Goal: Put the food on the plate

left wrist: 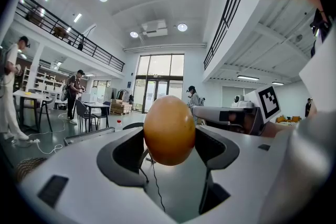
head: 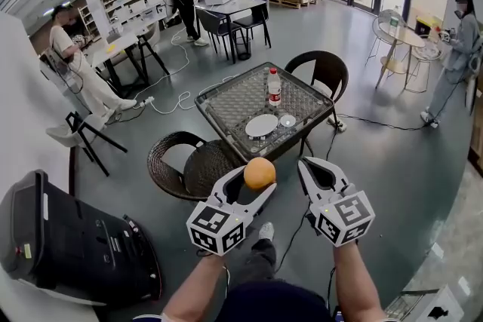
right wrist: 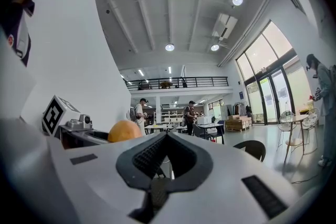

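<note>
An orange [head: 259, 173] sits between the jaws of my left gripper [head: 255, 179], which is shut on it and held up in the air well short of the table. The left gripper view shows the orange [left wrist: 169, 130] filling the gap between the jaws. My right gripper [head: 305, 164] is beside it, shut with nothing in it; from its view the jaws [right wrist: 167, 140] meet and the orange [right wrist: 125, 131] shows at the left. A white plate [head: 261, 125] lies on the glass table [head: 226, 103] ahead.
On the table stand a water bottle [head: 275, 87] and a small bowl [head: 287, 120]. Wicker chairs [head: 189, 162] flank the table, one near me and one [head: 323, 70] behind. A black machine [head: 68, 245] is at my lower left. Cables run over the floor. People stand farther off.
</note>
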A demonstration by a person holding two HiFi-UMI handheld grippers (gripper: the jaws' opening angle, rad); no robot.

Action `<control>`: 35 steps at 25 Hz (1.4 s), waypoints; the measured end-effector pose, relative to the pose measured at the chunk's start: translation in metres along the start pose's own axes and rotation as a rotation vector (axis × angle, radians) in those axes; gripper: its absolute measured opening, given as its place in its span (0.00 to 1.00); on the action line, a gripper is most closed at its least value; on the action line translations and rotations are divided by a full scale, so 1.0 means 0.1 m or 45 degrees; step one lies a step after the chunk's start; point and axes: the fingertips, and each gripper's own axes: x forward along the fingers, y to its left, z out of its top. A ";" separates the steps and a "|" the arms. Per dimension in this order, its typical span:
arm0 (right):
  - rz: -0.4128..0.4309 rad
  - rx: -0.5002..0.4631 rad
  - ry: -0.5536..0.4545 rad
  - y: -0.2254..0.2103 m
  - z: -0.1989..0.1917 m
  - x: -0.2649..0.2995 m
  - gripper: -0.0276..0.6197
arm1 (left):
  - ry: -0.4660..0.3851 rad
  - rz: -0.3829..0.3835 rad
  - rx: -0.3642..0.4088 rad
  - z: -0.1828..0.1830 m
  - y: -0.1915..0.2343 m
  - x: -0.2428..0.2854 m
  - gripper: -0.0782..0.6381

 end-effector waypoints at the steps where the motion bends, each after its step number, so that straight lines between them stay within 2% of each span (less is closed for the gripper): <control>1: -0.002 0.000 0.004 -0.04 -0.01 0.07 0.05 | -0.001 -0.003 -0.001 0.01 0.06 0.05 0.54; 15: -0.043 0.023 0.068 -0.70 -0.23 1.12 0.05 | 0.040 -0.052 -0.040 0.07 0.99 0.93 0.54; 28: -0.091 0.057 0.049 -1.36 -0.16 2.07 0.05 | 0.067 -0.139 0.002 0.35 1.74 1.79 0.54; 35: -0.111 0.077 0.060 -1.62 -0.24 2.52 0.05 | 0.092 -0.160 -0.014 0.28 2.15 2.11 0.54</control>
